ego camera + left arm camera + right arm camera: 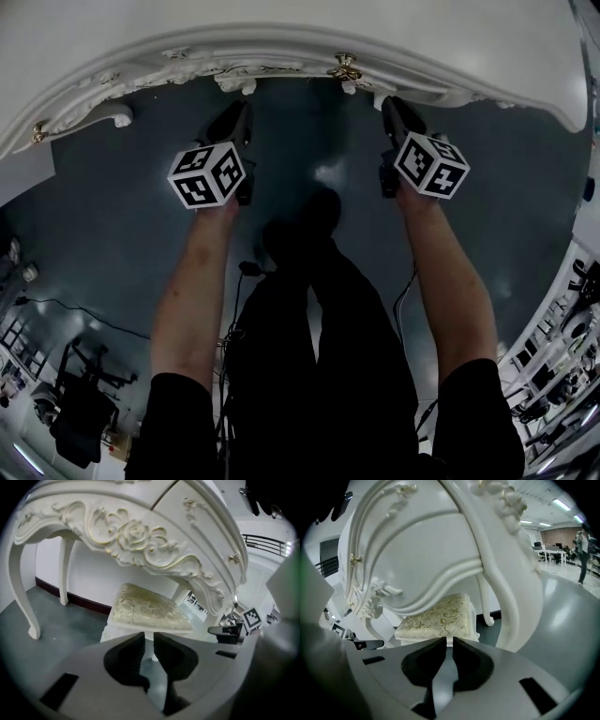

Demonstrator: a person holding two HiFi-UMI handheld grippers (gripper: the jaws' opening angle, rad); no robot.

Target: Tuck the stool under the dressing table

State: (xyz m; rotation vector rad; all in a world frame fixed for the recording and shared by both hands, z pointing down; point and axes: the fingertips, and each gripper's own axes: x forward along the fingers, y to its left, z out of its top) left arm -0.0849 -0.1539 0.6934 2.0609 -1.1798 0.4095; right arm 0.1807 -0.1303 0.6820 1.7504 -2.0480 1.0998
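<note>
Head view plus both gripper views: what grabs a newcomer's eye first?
The ornate white dressing table with its carved rose fills the top of every view. Under it sits the gold-patterned stool. The left tool and right tool, each bearing marker cubes, point toward it, empty, jaws nearly together.

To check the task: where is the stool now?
The stool stands under the dressing table, mid-frame just beyond the jaws in both gripper views; the head view hides it.

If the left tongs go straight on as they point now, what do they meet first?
Probably the white stool with cream patterned cushion, under the white carved dressing table; depth is unclear.
</note>
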